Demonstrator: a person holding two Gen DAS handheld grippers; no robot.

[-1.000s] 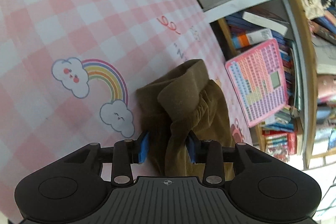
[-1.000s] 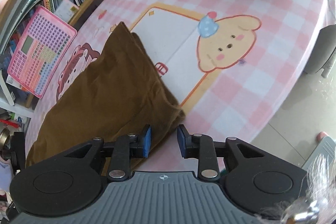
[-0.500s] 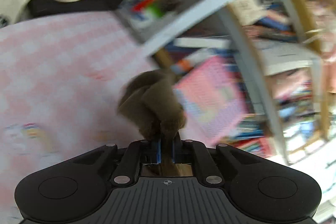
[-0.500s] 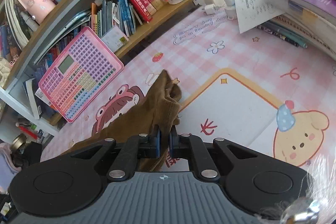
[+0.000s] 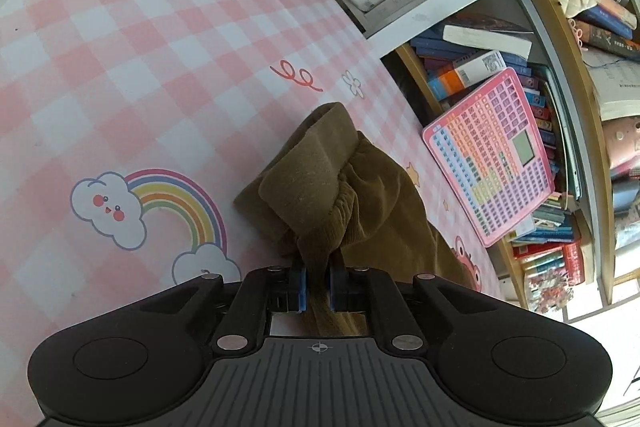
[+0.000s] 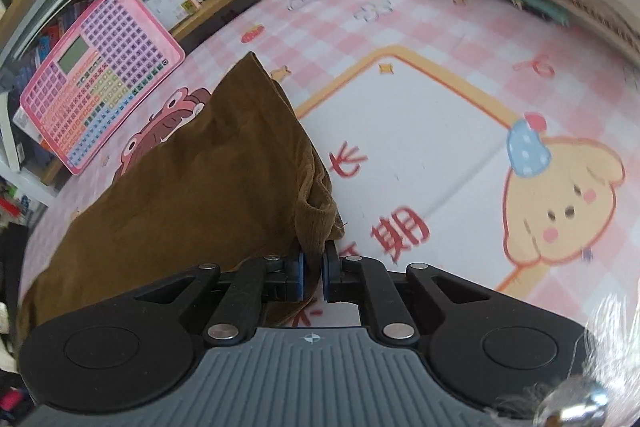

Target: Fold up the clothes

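While both grippers pinch the brown corduroy garment [image 5: 360, 203], you are mid-fold on the pink checked tabletop [image 5: 140, 67].

Your left gripper [image 5: 318, 285] has its fingers clamped on the gathered waistband end, its jaws having just eased a touch with cloth between them; your right gripper [image 6: 313, 277] is closed on the hem corner. Keep both grips firm, lift evenly, carry the edges over together, and watch the bunched left end so it lands flat rather than rolled.

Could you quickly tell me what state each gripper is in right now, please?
Left gripper: closed on the brown garment.
Right gripper: closed on the brown garment's edge.
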